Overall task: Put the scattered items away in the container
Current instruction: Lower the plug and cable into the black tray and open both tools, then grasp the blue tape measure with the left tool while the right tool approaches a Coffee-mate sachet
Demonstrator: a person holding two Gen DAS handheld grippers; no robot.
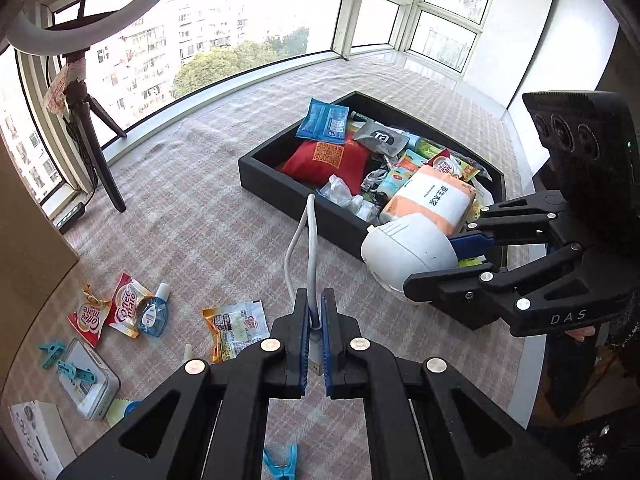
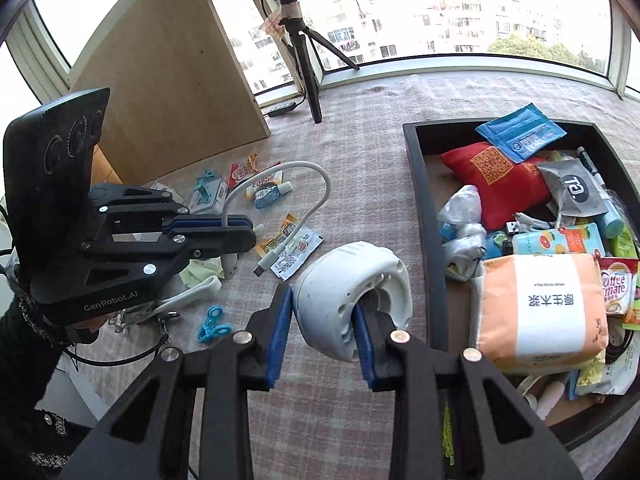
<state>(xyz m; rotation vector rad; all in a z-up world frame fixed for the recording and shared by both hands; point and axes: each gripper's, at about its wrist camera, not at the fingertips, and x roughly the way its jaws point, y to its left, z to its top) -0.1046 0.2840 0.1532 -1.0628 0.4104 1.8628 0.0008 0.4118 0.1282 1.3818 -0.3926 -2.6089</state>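
Observation:
My left gripper [image 1: 316, 300] is shut on one end of a white USB cable [image 1: 310, 240], which loops up off the checked cloth; the right wrist view shows this gripper [image 2: 240, 228] with the cable [image 2: 320, 176] arching over it. My right gripper [image 2: 322, 308] is shut on a white hollow dome-shaped object [image 2: 344, 280], one finger outside its wall and one inside. That object [image 1: 404, 244] hangs by the near edge of the black tray [image 1: 280, 184], which holds several packets. Coffee sachets [image 1: 126, 308], a small blue bottle [image 1: 154, 314] and a tin [image 1: 86, 380] lie scattered at the left.
A ring light on a black tripod [image 1: 100, 152] stands by the window. A brown board [image 2: 168, 80] leans at the left. Blue clips [image 2: 212, 326] and another sachet [image 1: 236, 328] lie on the cloth. The tray's wall [image 2: 416, 184] rises just right of the held object.

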